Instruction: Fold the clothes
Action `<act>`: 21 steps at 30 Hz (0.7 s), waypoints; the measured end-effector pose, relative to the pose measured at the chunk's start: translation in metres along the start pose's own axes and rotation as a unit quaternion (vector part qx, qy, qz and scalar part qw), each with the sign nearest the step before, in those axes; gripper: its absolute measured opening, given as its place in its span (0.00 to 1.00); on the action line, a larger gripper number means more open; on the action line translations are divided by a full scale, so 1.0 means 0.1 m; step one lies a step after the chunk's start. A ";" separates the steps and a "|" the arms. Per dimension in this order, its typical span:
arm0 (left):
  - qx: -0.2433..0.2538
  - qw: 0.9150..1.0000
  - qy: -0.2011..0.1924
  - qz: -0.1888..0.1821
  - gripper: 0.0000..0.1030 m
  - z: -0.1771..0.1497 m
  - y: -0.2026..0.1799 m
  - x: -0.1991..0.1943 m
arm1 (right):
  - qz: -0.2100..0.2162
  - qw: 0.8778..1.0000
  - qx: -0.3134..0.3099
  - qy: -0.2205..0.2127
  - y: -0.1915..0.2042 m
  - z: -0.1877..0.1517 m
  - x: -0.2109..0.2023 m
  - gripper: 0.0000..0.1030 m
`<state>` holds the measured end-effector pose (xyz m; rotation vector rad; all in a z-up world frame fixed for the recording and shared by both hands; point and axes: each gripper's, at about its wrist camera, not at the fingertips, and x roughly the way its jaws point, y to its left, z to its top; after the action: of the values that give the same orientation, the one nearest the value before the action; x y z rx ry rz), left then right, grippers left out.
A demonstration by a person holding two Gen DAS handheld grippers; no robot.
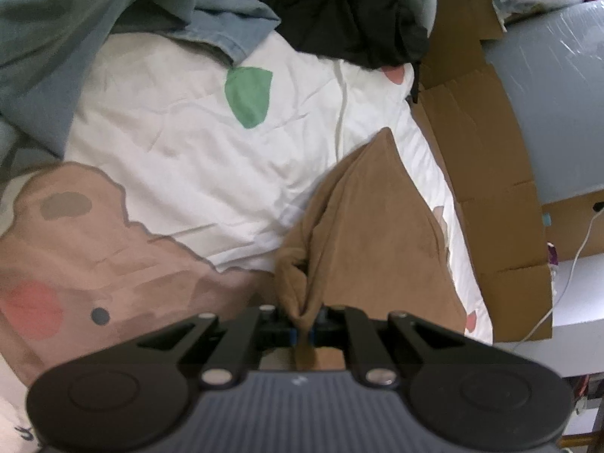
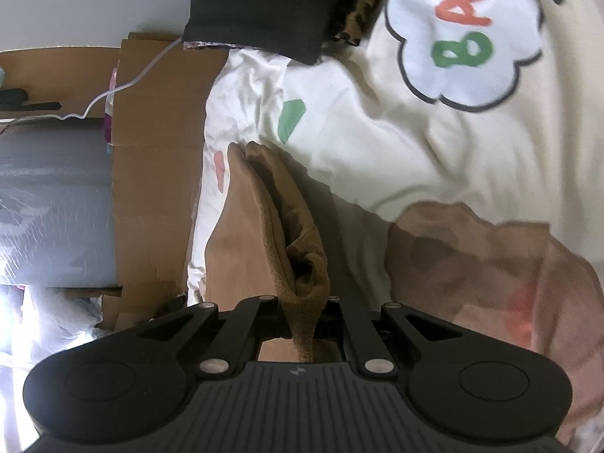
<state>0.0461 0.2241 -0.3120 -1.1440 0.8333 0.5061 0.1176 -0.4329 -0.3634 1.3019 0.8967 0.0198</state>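
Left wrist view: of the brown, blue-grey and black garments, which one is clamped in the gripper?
The brown garment: its bunched edge is pinched in the left gripper. The blue-grey garment and black garment lie untouched beyond.

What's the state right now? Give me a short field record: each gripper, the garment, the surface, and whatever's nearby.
left gripper: jaws shut on a bunched edge of the brown garment
right gripper: jaws shut on another bunched edge of the same garment
garment state: brown, soft, gathered in folds, held by both grippers over the bed
surface: white printed bedsheet
other clothes: blue-grey garment and black garment piled at the far end
beside bed: flattened cardboard, white cable
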 end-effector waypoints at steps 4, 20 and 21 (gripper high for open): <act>0.007 1.000 0.004 0.007 0.06 0.00 0.00 -0.03 | -0.001 1.000 0.009 0.003 -0.08 -0.06 -0.05 0.01; -0.012 1.000 0.017 0.014 0.06 -0.13 0.27 -0.04 | -0.026 0.999 0.022 0.019 -0.32 -0.17 -0.26 0.01; -0.013 1.000 0.019 0.015 0.06 -0.14 0.30 -0.03 | -0.031 0.999 0.024 0.021 -0.35 -0.17 -0.26 0.01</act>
<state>0.0187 0.2221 -0.3296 -1.1699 0.8802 0.5231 0.0741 -0.4429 -0.3775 1.3212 0.9778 -0.0240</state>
